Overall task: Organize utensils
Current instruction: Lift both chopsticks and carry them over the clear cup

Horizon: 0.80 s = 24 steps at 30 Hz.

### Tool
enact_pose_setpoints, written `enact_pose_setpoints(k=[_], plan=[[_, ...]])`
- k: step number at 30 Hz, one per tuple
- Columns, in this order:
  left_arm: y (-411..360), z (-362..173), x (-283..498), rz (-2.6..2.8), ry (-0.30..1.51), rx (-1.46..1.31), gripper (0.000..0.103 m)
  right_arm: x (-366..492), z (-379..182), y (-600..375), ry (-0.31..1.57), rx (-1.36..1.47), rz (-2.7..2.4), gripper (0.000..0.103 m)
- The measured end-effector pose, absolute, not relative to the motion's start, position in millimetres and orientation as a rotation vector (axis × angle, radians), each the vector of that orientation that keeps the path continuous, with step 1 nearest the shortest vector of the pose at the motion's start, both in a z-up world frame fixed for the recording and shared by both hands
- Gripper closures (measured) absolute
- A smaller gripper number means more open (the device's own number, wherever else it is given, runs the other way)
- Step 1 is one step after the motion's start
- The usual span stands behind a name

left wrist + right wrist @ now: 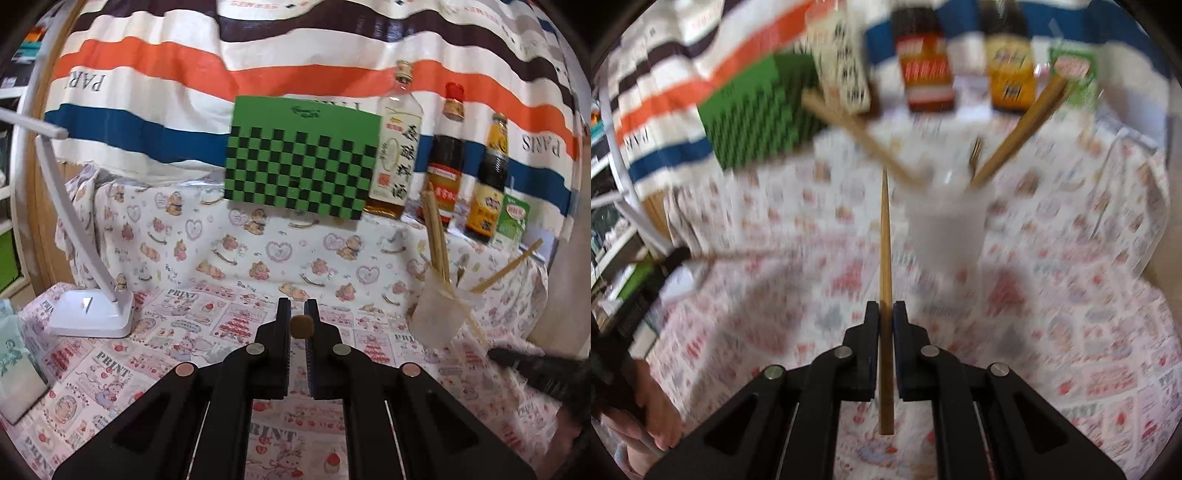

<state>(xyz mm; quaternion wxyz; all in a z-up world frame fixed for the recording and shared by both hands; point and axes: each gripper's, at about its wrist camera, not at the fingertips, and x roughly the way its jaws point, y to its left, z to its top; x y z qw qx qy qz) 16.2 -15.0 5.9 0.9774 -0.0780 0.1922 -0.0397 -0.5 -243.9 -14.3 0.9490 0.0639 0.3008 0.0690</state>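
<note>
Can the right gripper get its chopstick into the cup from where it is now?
Probably yes. The right gripper is shut on the chopstick, and the cup stands just ahead, a little to the right, with nothing between them. The chopsticks already in the cup lean outward, so the middle of its mouth looks open.

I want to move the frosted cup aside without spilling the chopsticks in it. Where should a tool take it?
Grip the frosted cup low on its bare wall, coming level from the near side. Chopsticks fan out above its rim, leaning left and right, so a grasp from above or at the rim would knock them.
</note>
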Motion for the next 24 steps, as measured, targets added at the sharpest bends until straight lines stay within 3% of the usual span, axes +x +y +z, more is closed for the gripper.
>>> enact_pose_setpoints(k=[9,17,24], plan=[[-27.0,22.4,6.9,-0.114,0.388,-0.140,0.097,-22.3,16.4,-255.7,0.487,0.209,0.233,0.096],[-29.9,47.2,3.0,-0.135,0.394,-0.137,0.097,-21.4,34.8,-266.9,0.528,0.228,0.260,0.096],[-39.7,75.0,-2.5,-0.192,0.407,-0.086,0.097,-36.3,77.2,-269.5,0.438,0.169,0.226,0.096]])
